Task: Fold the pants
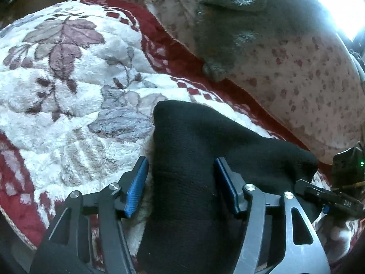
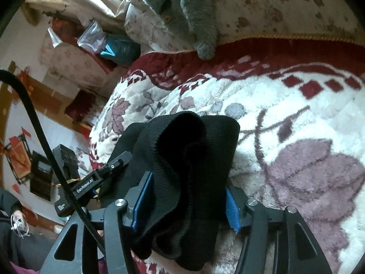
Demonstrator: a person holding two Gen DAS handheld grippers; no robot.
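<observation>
lying bunched on blanket (image 1: pixel 68 80), black pants (image 1: pixel 194 159), open claws astride

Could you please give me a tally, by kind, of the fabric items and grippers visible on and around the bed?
Black pants: 1
Floral fleece blanket, white and dark red: 1
Grey knitted garment: 1
Spotted cream bedding: 1
Grippers: 2, left gripper and right gripper
Total: 6
</observation>
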